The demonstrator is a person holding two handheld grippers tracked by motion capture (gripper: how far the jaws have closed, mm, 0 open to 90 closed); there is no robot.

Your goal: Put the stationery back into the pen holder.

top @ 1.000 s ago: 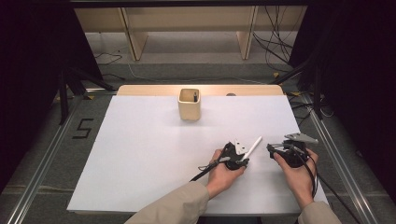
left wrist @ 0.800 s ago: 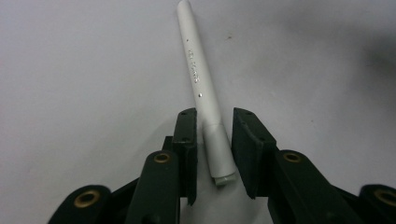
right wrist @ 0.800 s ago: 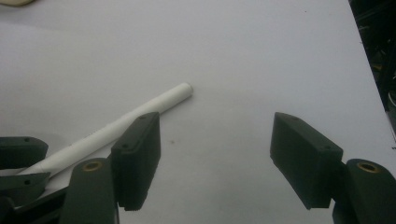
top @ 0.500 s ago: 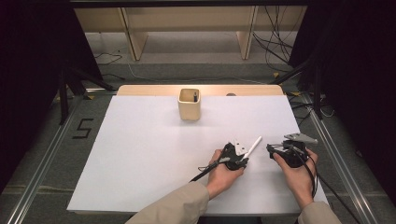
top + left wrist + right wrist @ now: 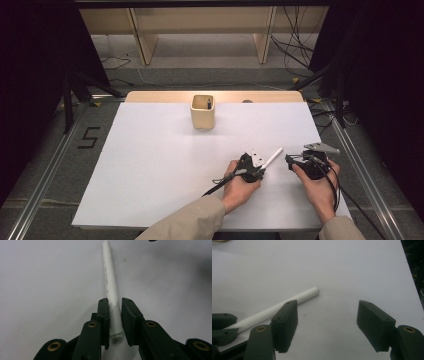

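A white pen [image 5: 273, 155] lies on the white table top [image 5: 150, 165], pointing up and right. My left gripper [image 5: 261, 168] holds its near end: in the left gripper view both black pads press on the pen [image 5: 109, 280], and the left gripper [image 5: 115, 315] has just been closing on it. My right gripper [image 5: 290, 160] stands just right of the pen's tip. In the right gripper view the right gripper [image 5: 327, 322] is open and holds nothing, with the pen [image 5: 294, 300] running past its left pad to the left gripper [image 5: 223, 328].
A tan square cup [image 5: 202, 112] with a dark pen [image 5: 208, 104] in it stands at the back middle of the table. Cables trail from both grippers toward the front edge. A wooden shelf frame [image 5: 200, 30] stands beyond the table.
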